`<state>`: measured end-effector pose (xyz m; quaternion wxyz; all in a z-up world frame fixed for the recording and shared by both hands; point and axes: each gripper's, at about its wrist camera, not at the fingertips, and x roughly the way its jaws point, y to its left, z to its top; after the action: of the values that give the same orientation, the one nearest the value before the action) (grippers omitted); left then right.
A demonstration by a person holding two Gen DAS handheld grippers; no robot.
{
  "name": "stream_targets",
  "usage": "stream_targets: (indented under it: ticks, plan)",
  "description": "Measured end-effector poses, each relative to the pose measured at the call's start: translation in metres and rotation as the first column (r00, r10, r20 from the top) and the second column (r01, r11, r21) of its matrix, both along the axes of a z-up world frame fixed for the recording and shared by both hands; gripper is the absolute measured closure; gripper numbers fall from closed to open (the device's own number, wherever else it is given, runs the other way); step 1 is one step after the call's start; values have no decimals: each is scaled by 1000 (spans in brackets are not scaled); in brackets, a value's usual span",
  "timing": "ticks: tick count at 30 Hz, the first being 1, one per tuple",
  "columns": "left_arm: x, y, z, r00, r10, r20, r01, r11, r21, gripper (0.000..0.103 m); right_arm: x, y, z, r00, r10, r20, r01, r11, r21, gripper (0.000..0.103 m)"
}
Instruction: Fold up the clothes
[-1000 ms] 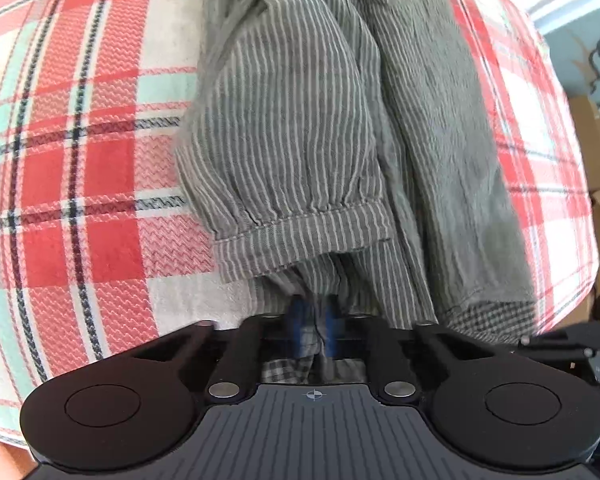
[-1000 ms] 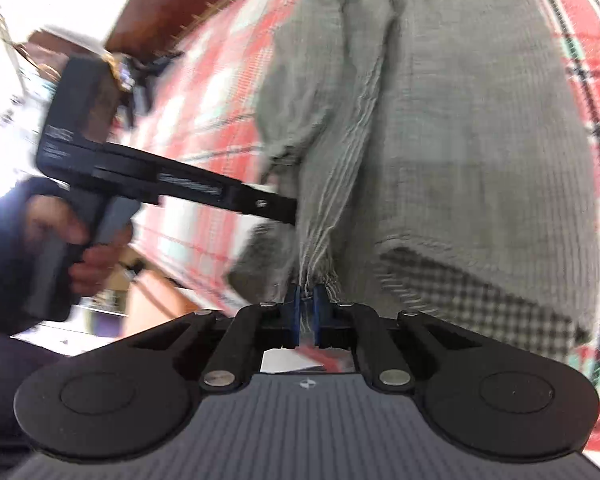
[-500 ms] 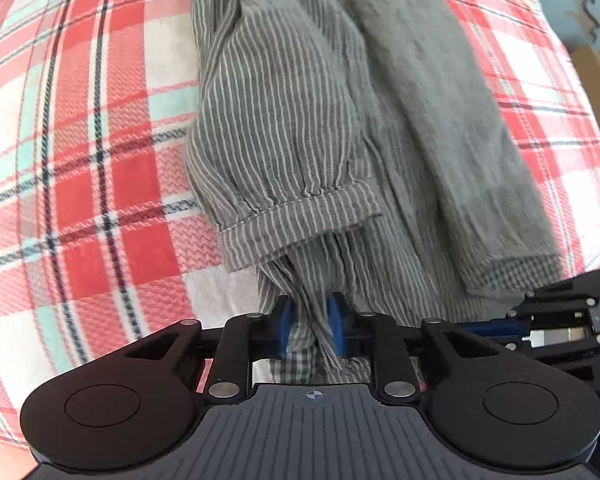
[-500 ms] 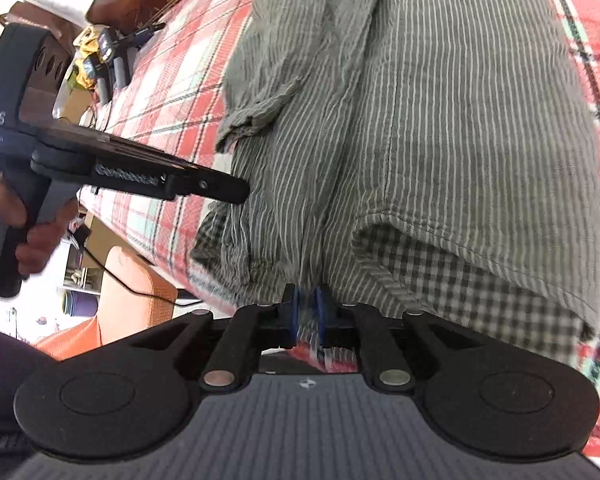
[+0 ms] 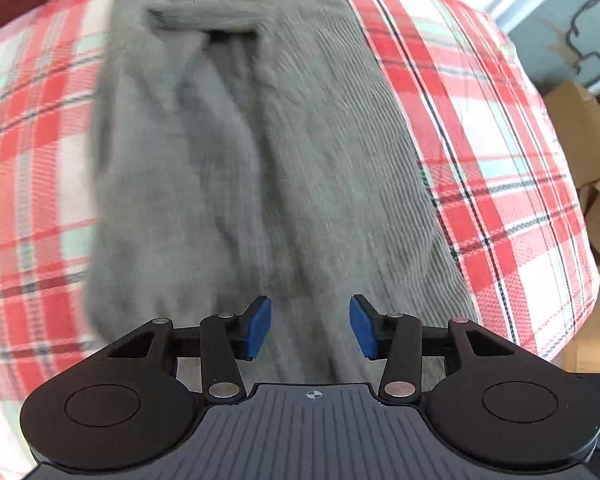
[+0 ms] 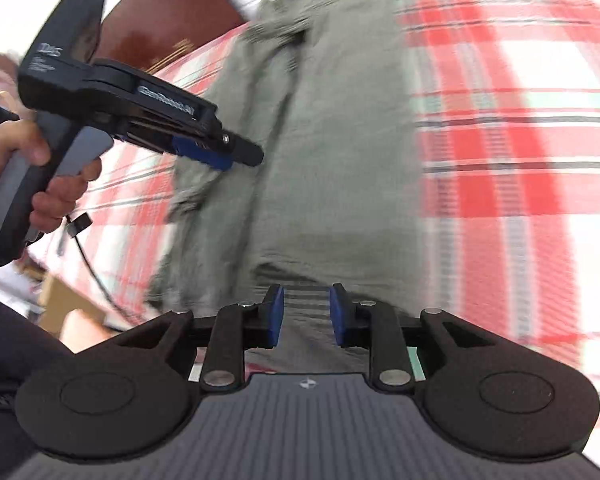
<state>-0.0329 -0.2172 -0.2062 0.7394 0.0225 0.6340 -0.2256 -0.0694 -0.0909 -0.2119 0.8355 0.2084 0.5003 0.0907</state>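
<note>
The grey striped garment [image 5: 260, 168] lies in a long bunched strip down the middle of the red plaid bedspread [image 5: 492, 184], running from the far edge toward the near edge where both grippers are. No container shows in either view; the cardboard boxes [image 5: 580, 128] past the bedspread's right edge cannot be seen into.

The left gripper [image 5: 310, 326] has its 2 blue pads [image 5: 258, 326] spread wide apart with nothing between them, over the near end of the garment. The right gripper [image 6: 306, 314] also has its pads parted, less widely, with the garment's striped hem showing through the gap but not pinched.

Only the left wrist view shows the boxes and a pale blue wall [image 5: 560, 36] beyond the bedspread's right side, plus a dark slit in the cloth near the far edge. Only the right wrist view shows the left gripper from outside [image 6: 220, 156], held by a hand [image 6: 48, 176] in a dark sleeve over the garment's left side, with a cable [image 6: 88, 256] hanging from the handle, and dark red-brown wood [image 6: 160, 20] beyond the bedspread's far left corner. Both views are motion-blurred
</note>
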Motion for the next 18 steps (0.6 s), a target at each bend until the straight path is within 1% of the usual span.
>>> stream_targets:
  ticks: [2, 4, 6, 8, 9, 11, 12, 13, 14, 15, 16, 18]
  plan:
    - [2, -3, -9, 1000, -22, -9, 22, 999, 24, 43, -7, -7, -2, 999, -47, -6, 47, 998, -30, 73]
    - [3, -9, -19, 999, -35, -11, 35, 998, 61, 43, -11, -15, -3, 996, -85, -4, 85, 995, -42, 73]
    - [4, -17, -26, 999, -39, -13, 40, 996, 76, 42, -14, -22, -3, 993, -116, 1, 116, 992, -48, 73]
    - [4, -15, -27, 999, -46, -20, 47, 997, 63, 39, -15, -26, -5, 992, -125, -1, 124, 991, -53, 70]
    - [5, -14, -28, 998, -50, -22, 52, 997, 58, 38, -16, -28, -5, 992, -127, -6, 126, 990, -57, 64]
    - [5, -13, -30, 998, -53, -31, 55, 997, 59, 39, -17, -28, -6, 993, -118, -20, 116, 991, -70, 63]
    - [6, -12, -31, 998, -54, -36, 56, 997, 58, 48, -16, -26, -4, 995, -98, -17, 97, 993, -70, 65]
    - [6, -11, -33, 998, -53, -40, 55, 997, 54, 84, -16, -24, -3, 997, -79, -14, 78, 994, -71, 69]
    - [5, -8, -32, 997, -52, -50, 54, 998, 43, 93, -15, -22, -1, 998, -59, -11, 58, 996, -71, 77]
    - [5, -5, -30, 997, -51, -58, 52, 998, 31, 99, -14, -20, 1, 999, -39, -8, 39, 997, -71, 99]
    - [5, -1, -25, 997, -51, -56, 52, 998, 18, 103, -14, -17, 3, 1000, -20, -5, 19, 997, -72, 100]
    - [2, 4, -16, 997, -67, -37, 67, 998, 0, 103, -12, -13, 6, 1000, 20, 1, -19, 997, -73, 100]
